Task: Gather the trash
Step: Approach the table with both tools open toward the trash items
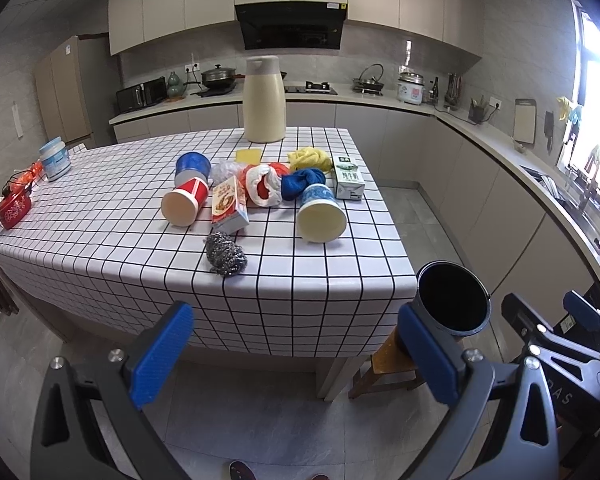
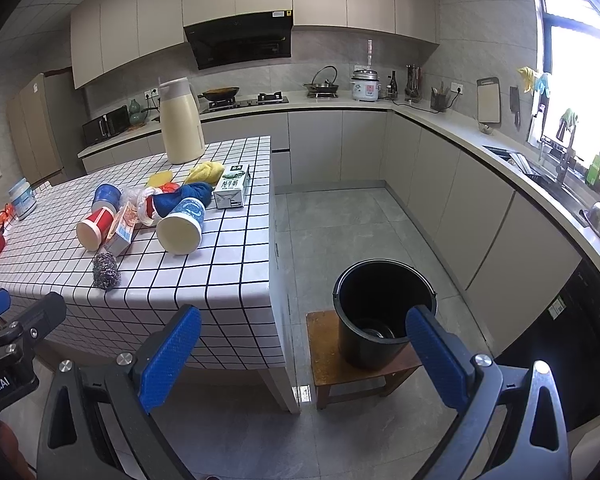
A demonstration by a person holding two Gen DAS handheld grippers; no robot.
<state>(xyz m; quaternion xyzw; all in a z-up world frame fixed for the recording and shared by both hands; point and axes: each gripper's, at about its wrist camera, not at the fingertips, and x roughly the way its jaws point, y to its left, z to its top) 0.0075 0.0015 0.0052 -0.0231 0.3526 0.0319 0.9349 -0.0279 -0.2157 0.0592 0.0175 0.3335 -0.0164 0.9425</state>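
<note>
1. Big table (image 1: 100, 240) with a white grid cloth holds all the junk, clustered near its middle-right.
2. Black bucket (image 2: 374, 320) sits on a little wooden stool (image 2: 320, 360) just past the table's corner, on the floor side.
3. Cream jug (image 1: 264, 100) stands upright at the far edge.
4. Both grippers, left gripper (image 1: 300, 356) and right gripper (image 2: 304, 356), hang in front of the table, spread wide, nothing in them.
5. Tipped paper cups: a blue one (image 1: 320, 216) and a red one (image 1: 184, 202), a snack box (image 1: 228, 204) between them.
6. Milk carton (image 1: 348, 178) lies by the right edge.
7. Steel scrubber (image 1: 224, 256) sits nearest, apart from the pile.
</note>
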